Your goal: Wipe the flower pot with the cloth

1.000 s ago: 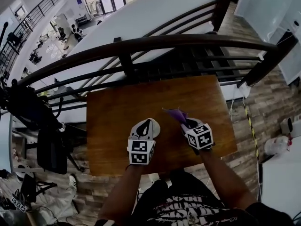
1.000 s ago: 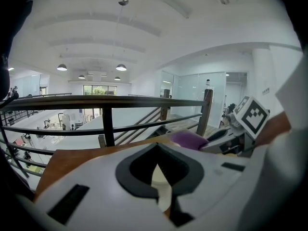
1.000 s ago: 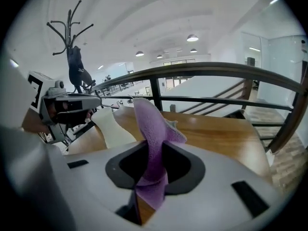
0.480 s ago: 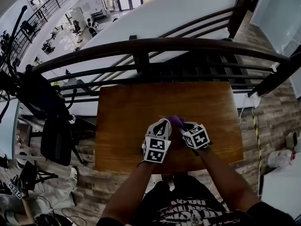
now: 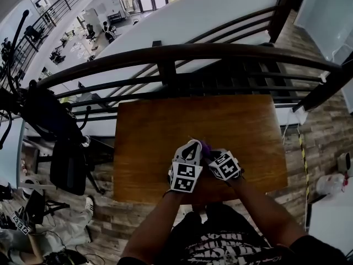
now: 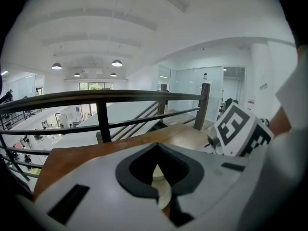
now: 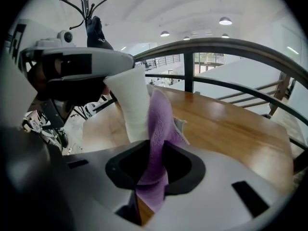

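I am working at the near edge of the wooden counter, with my left gripper clamping shut on the edge of the white flower pot. My right gripper is pinching the purple cloth, which is lying against the pot's side. If I push too hard, I am risking levering the pot out of that narrow grip and off the counter. The loosely bunched cloth could also be slipping free.

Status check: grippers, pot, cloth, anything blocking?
Left gripper shut on flower pot. Right gripper shut on purple cloth, cloth up against pot's side. No obstruction seen between them.
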The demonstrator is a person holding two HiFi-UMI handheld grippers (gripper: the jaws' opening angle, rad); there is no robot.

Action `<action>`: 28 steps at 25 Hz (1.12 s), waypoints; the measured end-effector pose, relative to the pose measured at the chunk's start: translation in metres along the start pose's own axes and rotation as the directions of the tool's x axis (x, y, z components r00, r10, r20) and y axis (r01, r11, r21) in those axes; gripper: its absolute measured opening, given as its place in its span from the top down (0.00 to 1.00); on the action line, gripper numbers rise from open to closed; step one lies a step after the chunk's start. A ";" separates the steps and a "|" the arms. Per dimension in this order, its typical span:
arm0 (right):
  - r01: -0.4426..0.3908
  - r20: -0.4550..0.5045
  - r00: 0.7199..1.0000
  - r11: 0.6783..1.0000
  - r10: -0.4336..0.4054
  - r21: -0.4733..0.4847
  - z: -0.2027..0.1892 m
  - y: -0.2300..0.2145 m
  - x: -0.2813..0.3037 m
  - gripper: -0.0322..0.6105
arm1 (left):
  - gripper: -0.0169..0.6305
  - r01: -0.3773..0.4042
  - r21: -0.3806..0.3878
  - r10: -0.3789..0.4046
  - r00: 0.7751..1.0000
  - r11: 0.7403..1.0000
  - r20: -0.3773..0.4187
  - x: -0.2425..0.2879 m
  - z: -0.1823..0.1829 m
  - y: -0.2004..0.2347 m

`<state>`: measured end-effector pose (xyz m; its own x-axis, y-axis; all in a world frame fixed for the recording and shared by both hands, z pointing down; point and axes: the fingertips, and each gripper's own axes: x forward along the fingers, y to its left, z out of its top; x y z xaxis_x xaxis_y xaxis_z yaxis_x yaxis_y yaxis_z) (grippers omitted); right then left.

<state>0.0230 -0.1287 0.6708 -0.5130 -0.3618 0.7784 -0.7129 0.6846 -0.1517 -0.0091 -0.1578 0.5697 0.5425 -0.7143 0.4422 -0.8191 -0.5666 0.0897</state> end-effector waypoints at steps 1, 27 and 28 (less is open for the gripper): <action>-0.007 0.006 1.000 1.000 0.007 -0.002 0.001 0.005 0.000 0.83 | 0.97 0.000 -0.001 0.000 1.000 1.000 0.001 0.000 0.002 0.001; -0.174 -0.006 0.985 0.984 0.174 -0.023 -0.028 0.050 0.007 0.83 | 0.97 0.031 -0.015 -0.032 0.999 0.999 -0.017 -0.001 0.007 -0.002; -0.160 -0.007 0.987 0.987 0.160 -0.023 -0.028 0.042 0.004 0.83 | 0.97 0.033 -0.014 -0.033 0.999 0.999 -0.018 -0.001 0.007 -0.003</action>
<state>0.0042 -0.0831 0.6843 -0.6173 -0.2428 0.7484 -0.6101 0.7483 -0.2605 -0.0061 -0.1588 0.5630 0.5657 -0.6877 0.4549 -0.8036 -0.5836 0.1170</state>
